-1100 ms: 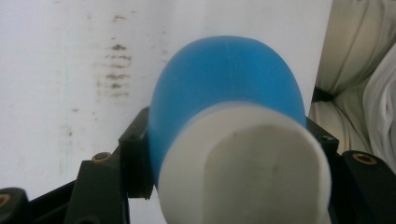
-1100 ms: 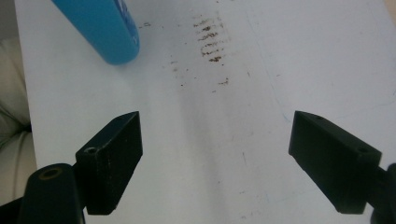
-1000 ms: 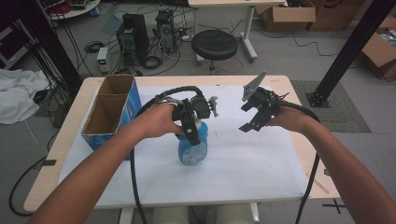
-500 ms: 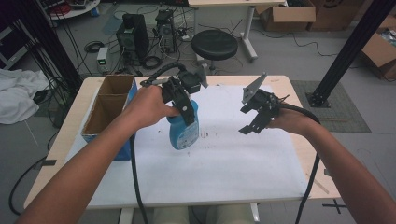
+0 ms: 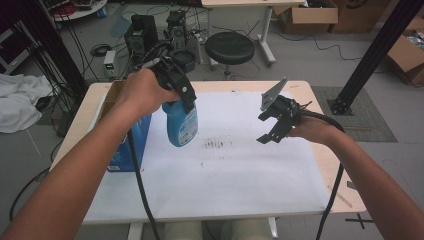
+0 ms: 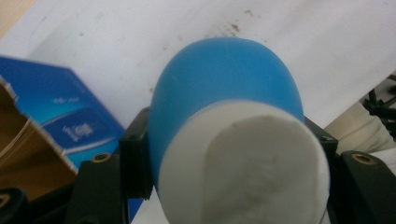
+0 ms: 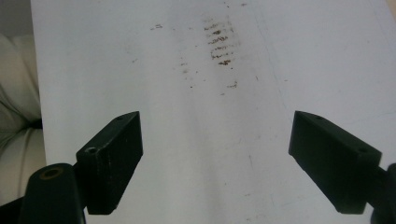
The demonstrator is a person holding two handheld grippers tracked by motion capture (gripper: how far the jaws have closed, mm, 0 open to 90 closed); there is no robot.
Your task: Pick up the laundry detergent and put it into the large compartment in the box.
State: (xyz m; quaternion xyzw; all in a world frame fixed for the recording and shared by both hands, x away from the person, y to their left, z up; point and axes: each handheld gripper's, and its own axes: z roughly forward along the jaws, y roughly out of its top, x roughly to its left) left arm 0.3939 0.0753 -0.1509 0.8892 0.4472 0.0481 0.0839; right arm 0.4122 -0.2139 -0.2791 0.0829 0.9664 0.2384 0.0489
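Blue bottle (image 5: pixel 181 122) clamped in left gripper (image 5: pixel 175 85) beside cardboard box (image 5: pixel 122 145), right gripper (image 5: pixel 274 122) jaws apart

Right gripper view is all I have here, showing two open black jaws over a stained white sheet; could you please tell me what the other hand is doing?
Observer: The left hand-held gripper is clamped on a blue plastic spray bottle, lifted clear of the white sheet.
Operator: Thank you. Where does the bottle hang?
Observer: Beside an open blue cardboard box at the table's left edge, as the high view shows.
Operator: And how does my right hand-held gripper sit?
Observer: The right hand-held gripper hovers above the sheet, right of the brown stain marks, holding nothing.
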